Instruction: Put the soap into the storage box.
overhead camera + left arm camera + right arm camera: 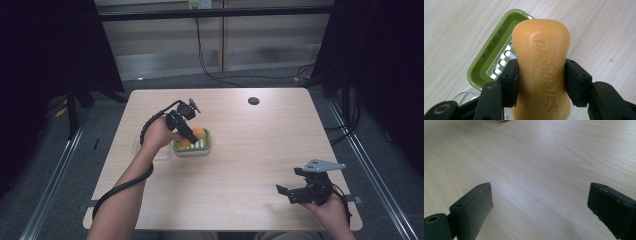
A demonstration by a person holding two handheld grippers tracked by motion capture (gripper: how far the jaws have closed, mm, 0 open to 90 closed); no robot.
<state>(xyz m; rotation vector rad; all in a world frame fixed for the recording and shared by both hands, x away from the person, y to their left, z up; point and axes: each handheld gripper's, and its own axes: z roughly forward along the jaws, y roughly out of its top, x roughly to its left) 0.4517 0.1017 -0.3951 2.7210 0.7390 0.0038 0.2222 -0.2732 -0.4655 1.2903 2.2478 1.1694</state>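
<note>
An orange bar of soap (541, 67) with a stamped brand name is clamped at its narrow waist by my left gripper (540, 82), whose pads press both sides. It hangs just over a green soap dish (486, 60) with a slotted clear insert. From above, the left gripper (187, 134) holds the soap (198, 132) over the dish (206, 147) near the table's middle left. My right gripper (294, 186) rests near the front right corner, jaws wide apart with bare wood between them (540, 202).
A clear plastic lid or tray (137, 145) lies just left of the dish, under my left hand. A small black round spot (253, 101) marks the far middle of the table. Cables trail on the floor beyond the far edge.
</note>
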